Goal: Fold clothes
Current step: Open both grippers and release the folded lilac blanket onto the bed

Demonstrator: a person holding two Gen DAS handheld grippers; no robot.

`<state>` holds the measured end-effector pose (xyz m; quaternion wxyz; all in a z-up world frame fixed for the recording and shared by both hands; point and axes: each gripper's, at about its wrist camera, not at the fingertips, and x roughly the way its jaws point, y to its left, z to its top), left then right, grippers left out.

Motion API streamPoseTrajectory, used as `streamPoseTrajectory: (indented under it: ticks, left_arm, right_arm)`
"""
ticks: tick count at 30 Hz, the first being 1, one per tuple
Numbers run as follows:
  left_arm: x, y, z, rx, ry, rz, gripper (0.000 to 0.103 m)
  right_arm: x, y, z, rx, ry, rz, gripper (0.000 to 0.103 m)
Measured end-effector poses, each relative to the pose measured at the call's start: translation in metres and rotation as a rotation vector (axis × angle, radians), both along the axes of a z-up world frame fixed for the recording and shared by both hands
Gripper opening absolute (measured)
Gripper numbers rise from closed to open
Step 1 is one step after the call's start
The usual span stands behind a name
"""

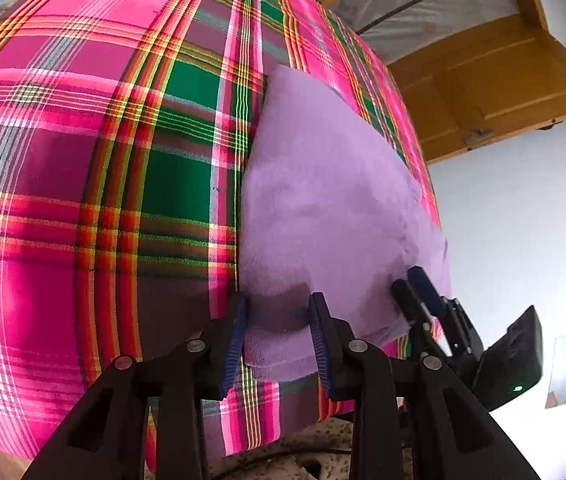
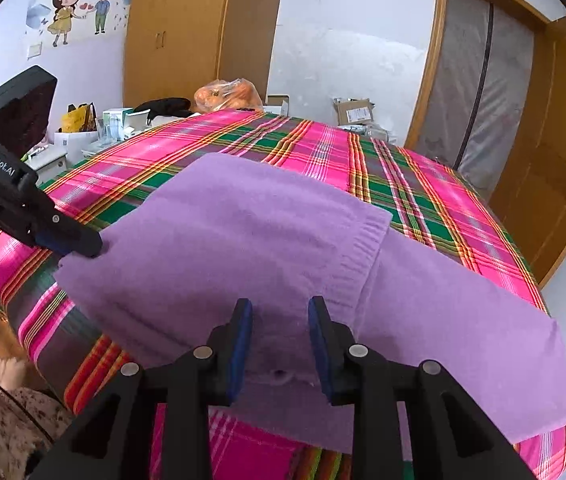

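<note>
The purple sweater (image 2: 243, 240) lies on the bed (image 2: 435, 200), along its near edge and partly doubled over, a ribbed hem (image 2: 367, 248) crossing its top layer; its long axis runs side to side along that edge. The left gripper (image 1: 279, 332) stands at the sweater's left end, its fingers wide with a near fold of the knit between them, not pinched; the right gripper (image 2: 279, 340) stands at the near middle, fingers just as wide over the cloth. Both sit at the near edge, so any further fold would likely carry away toward the far side.
</note>
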<state>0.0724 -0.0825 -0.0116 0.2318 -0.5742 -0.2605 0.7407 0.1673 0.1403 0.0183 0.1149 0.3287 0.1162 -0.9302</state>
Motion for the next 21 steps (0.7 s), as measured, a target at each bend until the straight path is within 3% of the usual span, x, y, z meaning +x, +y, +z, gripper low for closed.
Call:
streamPoseTrajectory:
  ticks: [4,10,13,21]
  left_arm:
    - [0.009,0.001,0.000,-0.002,0.002,-0.020,0.033]
    - [0.013,0.002,0.000,-0.011,0.004,-0.055,0.034]
    - [0.015,0.003,0.002,0.003,0.003,-0.074,0.034]
    - [0.023,0.002,-0.008,0.066,-0.023,-0.119,0.034]
  right_arm:
    - [0.002,-0.003,0.004,0.029,-0.007,-0.008,0.030]
    - [-0.007,-0.028,0.008,-0.067,-0.043,0.084,0.030]
    - [-0.010,-0.041,-0.002,-0.094,-0.102,0.143,0.030]
    - [0.009,-0.040,-0.001,-0.069,-0.127,0.164,0.030]
